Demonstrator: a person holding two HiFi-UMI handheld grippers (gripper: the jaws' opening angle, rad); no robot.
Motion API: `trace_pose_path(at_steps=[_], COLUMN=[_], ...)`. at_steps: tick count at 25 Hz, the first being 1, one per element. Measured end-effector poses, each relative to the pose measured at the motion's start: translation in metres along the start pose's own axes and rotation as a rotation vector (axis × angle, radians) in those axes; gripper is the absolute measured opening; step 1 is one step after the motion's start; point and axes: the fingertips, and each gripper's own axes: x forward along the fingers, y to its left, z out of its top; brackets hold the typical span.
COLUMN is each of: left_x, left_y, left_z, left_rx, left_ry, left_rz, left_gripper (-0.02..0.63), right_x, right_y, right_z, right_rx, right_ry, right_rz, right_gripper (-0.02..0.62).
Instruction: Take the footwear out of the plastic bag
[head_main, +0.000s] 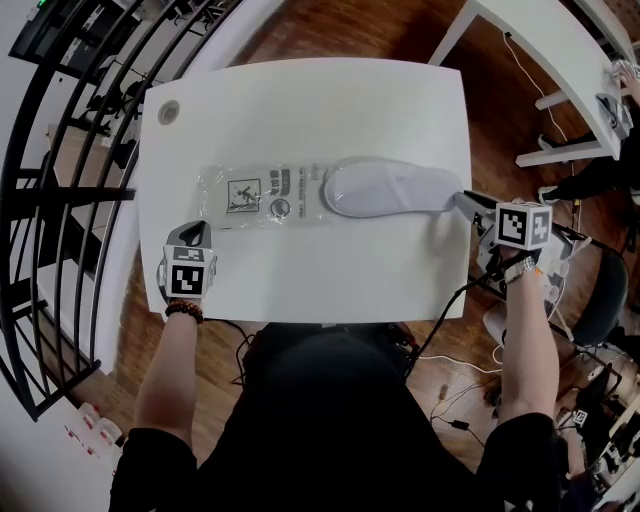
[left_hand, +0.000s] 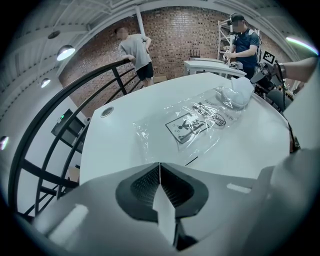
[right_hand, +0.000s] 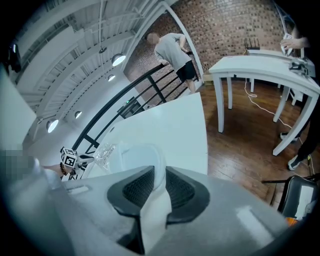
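Note:
A white slipper (head_main: 390, 188) lies across the middle of the white table (head_main: 300, 100), its toe end still inside the mouth of a clear printed plastic bag (head_main: 250, 195). My right gripper (head_main: 466, 203) is at the table's right edge, shut on the slipper's heel end; in the right gripper view the slipper (right_hand: 140, 157) runs between the dark pads (right_hand: 182, 190). My left gripper (head_main: 196, 233) sits at the bag's near-left corner with its jaws together. In the left gripper view the bag (left_hand: 195, 125) lies just ahead of that gripper (left_hand: 160, 167). Whether film is pinched is unclear.
A round grommet (head_main: 168, 113) sits in the table's far-left corner. A black railing (head_main: 60, 150) runs along the left. A second white table (head_main: 560, 60) stands at the upper right over wooden floor. A chair (head_main: 600, 300) and cables are near my right side. People stand in the background.

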Motion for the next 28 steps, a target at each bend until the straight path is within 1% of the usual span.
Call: trace_pose_path(at_steps=[8, 19, 28], left_x=[-0.003, -0.007, -0.005], left_y=[0.016, 0.027, 0.021], left_z=[-0.007, -0.013, -0.014], left_rx=[-0.015, -0.035, -0.054], left_ry=[0.009, 0.019, 0.031], left_rz=[0.021, 0.048, 0.069], left_gripper=[0.020, 0.020, 0.020], right_x=[-0.006, -0.016, -0.028], right_y=[-0.006, -0.024, -0.053], right_z=[0.002, 0.000, -0.006], right_rx=[0.014, 0.056, 0.154], right_ry=[-0.014, -0.035, -0.092], right_rz=[-0.020, -0.049, -0.065], right_gripper=[0.064, 0.064, 0.061])
